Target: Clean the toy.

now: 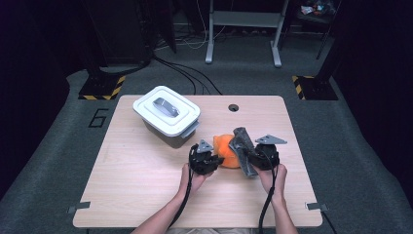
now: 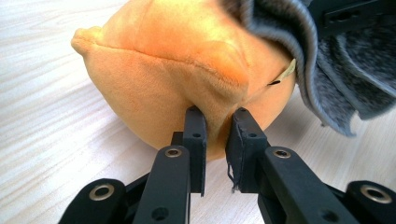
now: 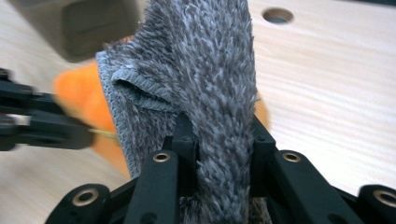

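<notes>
Your right gripper (image 3: pixel 219 140) pinches a fold of the grey fuzzy cloth (image 3: pixel 210 70). Left of the cloth lie the orange plush (image 3: pixel 79 88) and the other gripper's black jaws (image 3: pixel 42 123); the table hole (image 3: pixel 277 16) sits beyond it.

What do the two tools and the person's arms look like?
Both the left tool and the right tool are black, each with a grey three-cornered plate on top and a black cable trailing back. The jaws are flat black bars with bolt holes. The forearms are bare, without sleeves.

I see a short-pile orange plush toy (image 2: pixel 177 79), a shaggy grey cloth (image 3: pixel 210 70), a matt pale wood-grain counter (image 1: pixel 136 175), and a smooth white plastic box (image 1: pixel 166 113).
</notes>
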Tool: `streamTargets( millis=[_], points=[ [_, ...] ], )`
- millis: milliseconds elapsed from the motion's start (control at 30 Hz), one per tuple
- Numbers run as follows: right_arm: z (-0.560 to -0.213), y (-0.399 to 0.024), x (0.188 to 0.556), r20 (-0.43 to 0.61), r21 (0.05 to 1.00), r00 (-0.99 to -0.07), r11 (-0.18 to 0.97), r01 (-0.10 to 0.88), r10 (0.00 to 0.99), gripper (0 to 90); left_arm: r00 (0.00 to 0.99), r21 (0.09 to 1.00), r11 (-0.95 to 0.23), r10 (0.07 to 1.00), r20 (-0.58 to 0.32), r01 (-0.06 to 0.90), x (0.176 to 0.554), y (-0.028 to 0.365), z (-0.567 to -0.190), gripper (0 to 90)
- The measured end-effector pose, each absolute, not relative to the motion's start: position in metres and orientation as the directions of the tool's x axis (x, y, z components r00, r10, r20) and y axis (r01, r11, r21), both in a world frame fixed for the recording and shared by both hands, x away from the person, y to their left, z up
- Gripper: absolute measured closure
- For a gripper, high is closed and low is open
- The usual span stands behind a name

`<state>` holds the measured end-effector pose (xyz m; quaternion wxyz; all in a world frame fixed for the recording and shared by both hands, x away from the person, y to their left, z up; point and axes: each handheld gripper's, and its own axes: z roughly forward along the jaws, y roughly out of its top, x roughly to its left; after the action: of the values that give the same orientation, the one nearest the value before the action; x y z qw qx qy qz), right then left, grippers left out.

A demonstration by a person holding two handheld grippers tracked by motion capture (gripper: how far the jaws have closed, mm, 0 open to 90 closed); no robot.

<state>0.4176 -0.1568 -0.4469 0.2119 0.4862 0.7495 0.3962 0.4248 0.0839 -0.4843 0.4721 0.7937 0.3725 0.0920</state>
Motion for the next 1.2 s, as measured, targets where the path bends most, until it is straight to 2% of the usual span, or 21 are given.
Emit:
streamTargets(
  millis=[233, 433, 700, 867, 933, 1200],
  points=[
    [-0.464, -0.182, 0.431, 0.147, 0.764, -0.380, 0.139, 0.630, 0.913, 70.7, 0.723, 0.816, -0.287, 0.657, -0.215, 0.502, 0.426, 0.084, -0.485, 77.8],
    [-0.453, -0.183, 0.423, 0.160, 0.789, -0.392, 0.121, 0.602, 0.906, 70.8, 0.723, 0.818, -0.285, 0.657, -0.213, 0.500, 0.427, 0.085, -0.486, 77.8],
    [-0.427, -0.147, 0.406, 0.107, 0.831, -0.512, 0.206, 0.516, 0.853, 70.7, 0.735, 0.818, -0.300, 0.646, -0.204, 0.491, 0.427, 0.085, -0.485, 77.7],
    [-0.430, -0.116, 0.404, 0.060, 0.816, -0.576, 0.292, 0.499, 0.815, 70.6, 0.736, 0.818, -0.300, 0.646, -0.204, 0.490, 0.427, 0.085, -0.486, 77.8],
    [-0.434, -0.109, 0.406, 0.023, 0.806, -0.573, 0.324, 0.495, 0.819, 70.6, 0.733, 0.818, -0.299, 0.650, -0.202, 0.490, 0.428, 0.086, -0.486, 77.7],
    [-0.435, -0.114, 0.408, 0.017, 0.806, -0.556, 0.318, 0.500, 0.831, 70.8, 0.736, 0.817, -0.300, 0.645, -0.206, 0.492, 0.429, 0.087, -0.488, 77.7]
  ],
)
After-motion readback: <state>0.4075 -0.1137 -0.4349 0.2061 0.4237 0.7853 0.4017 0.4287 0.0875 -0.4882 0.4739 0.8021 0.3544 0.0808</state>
